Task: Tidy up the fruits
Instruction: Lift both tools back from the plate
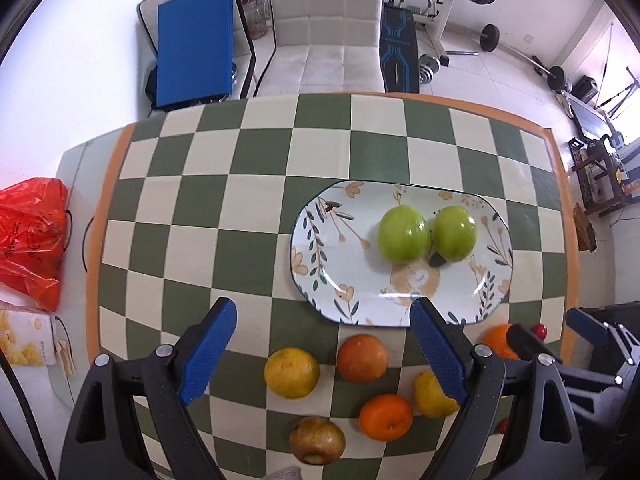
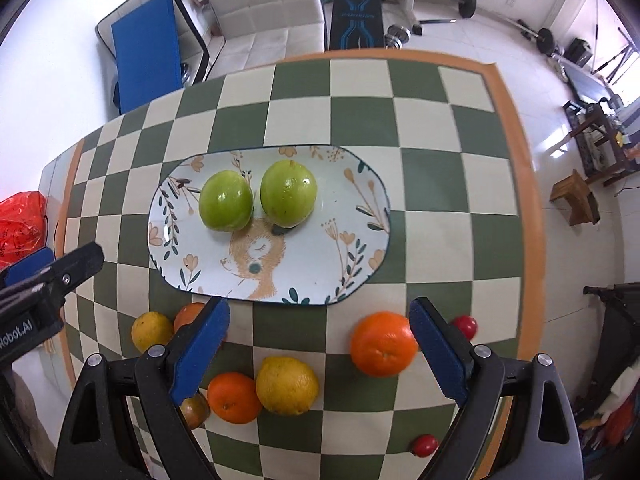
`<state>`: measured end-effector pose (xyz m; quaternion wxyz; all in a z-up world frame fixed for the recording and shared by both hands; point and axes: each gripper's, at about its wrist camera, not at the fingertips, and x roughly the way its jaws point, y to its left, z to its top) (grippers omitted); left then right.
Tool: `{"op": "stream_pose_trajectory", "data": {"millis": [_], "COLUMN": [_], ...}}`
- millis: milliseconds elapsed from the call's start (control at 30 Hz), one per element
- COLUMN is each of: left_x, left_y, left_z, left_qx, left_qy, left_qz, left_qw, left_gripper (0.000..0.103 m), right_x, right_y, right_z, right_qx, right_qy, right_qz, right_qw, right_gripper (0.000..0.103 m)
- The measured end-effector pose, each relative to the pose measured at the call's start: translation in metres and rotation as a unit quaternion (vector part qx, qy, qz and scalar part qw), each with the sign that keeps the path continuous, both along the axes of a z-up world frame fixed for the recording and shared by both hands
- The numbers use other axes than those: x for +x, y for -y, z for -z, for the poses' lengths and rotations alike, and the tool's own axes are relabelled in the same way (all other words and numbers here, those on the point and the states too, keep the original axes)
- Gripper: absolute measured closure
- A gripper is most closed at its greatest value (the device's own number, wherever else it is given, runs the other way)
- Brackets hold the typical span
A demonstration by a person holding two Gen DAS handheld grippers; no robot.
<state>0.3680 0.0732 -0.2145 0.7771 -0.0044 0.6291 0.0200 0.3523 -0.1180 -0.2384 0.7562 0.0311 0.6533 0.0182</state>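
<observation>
On the table lies a smooth cloth (image 2: 360, 128) of green and cream squares with an orange edge. In the middle of it sits a shiny oval plate (image 2: 352, 216) painted with leaves, flowers and a sleepy deer. Two round green apples (image 2: 226, 200) (image 2: 288, 193) rest side by side on the plate, close together, and their skins are glossy.

Nearer than the plate, more fruit lies loose on the cloth. A big bumpy orange (image 2: 383, 343) sits next to the right pad of the right gripper (image 2: 320, 348). A bumpy yellow lemon (image 2: 287, 385) touches a smaller orange (image 2: 234, 397). Two little smooth red tomatoes (image 2: 465, 326) (image 2: 425, 445) lie to the right. A brownish round fruit (image 1: 317, 439) lies nearest in the left view.

The right gripper hangs over the fruit with its blue, rough pads spread wide apart and nothing between them. The left gripper (image 1: 320, 354) is the same, spread wide and holding nothing, above a yellow fruit (image 1: 292, 372) and an orange one (image 1: 362, 358).

A crinkly red plastic bag (image 1: 32, 240) sits off the left side of the table.
</observation>
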Motion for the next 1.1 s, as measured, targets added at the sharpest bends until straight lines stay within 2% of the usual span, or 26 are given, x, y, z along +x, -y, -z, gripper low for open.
{"op": "stream_pose_trajectory", "data": {"millis": [167, 467, 767, 933, 967, 1000, 1100], "left_x": [-0.028, -0.067, -0.089, -0.089, -0.087, -0.086, -0.083], "left_y": [0.001, -0.002, -0.004, -0.008, -0.009, -0.011, -0.020], "left_z": [-0.029, -0.073, -0.099, -0.098, -0.091, -0.087, -0.057], "left_qx": [0.003, -0.010, -0.018, -0.019, -0.014, -0.010, 0.004], "left_qy": [0.031, 0.066, 0.096, 0.097, 0.088, 0.082, 0.052], "left_qz": [0.017, 0.028, 0.028, 0.023, 0.022, 0.021, 0.009], "left_qw": [0.9994, 0.9974, 0.9948, 0.9948, 0.9957, 0.9963, 0.9986], "left_gripper": [0.014, 0.014, 0.014, 0.014, 0.007, 0.001, 0.001], "right_x": [-0.028, -0.072, -0.103, -0.109, -0.107, -0.106, -0.099], "right_y": [0.000, -0.008, -0.012, -0.012, -0.011, -0.009, -0.001], "right_z": [-0.034, -0.090, -0.132, -0.128, -0.122, -0.110, -0.065], "right_qx": [-0.014, -0.005, 0.011, 0.022, 0.026, 0.033, 0.063], "right_qy": [0.033, 0.079, 0.117, 0.123, 0.119, 0.105, 0.053], "right_qz": [0.001, 0.003, 0.012, 0.016, 0.016, 0.018, 0.030], "right_qw": [0.999, 0.997, 0.993, 0.992, 0.992, 0.994, 0.996], "right_gripper": [0.010, 0.010, 0.010, 0.009, 0.007, 0.006, 0.006]}}
